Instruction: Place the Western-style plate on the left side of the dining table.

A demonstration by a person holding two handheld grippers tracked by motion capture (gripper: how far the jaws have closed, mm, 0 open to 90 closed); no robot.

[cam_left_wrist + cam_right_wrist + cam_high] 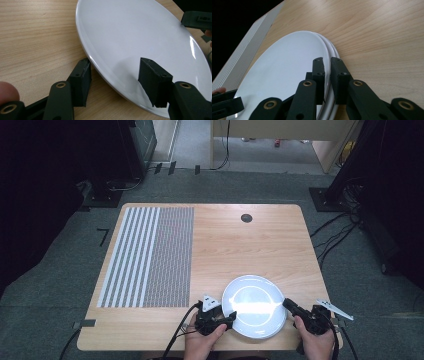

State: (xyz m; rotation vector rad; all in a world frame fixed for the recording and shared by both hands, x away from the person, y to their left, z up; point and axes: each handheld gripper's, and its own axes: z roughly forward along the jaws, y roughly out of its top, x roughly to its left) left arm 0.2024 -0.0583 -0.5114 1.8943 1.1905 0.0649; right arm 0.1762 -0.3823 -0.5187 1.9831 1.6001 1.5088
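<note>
We saw stacked white plates (254, 306) near the table's (240, 245) front edge, their count unclear. The right hand-held gripper (327, 65) pinched their rim; the left hand-held gripper (116, 75) straddled it, spread. Grey carpet (45, 285) lay around.

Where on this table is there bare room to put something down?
Bare wood runs from the striped mat to the table's right edge, and from the dark round hole down to the white plates. The near right corner is crowded: the left tongs straddle the plates' rim, and the right tongs pinch it.
</note>
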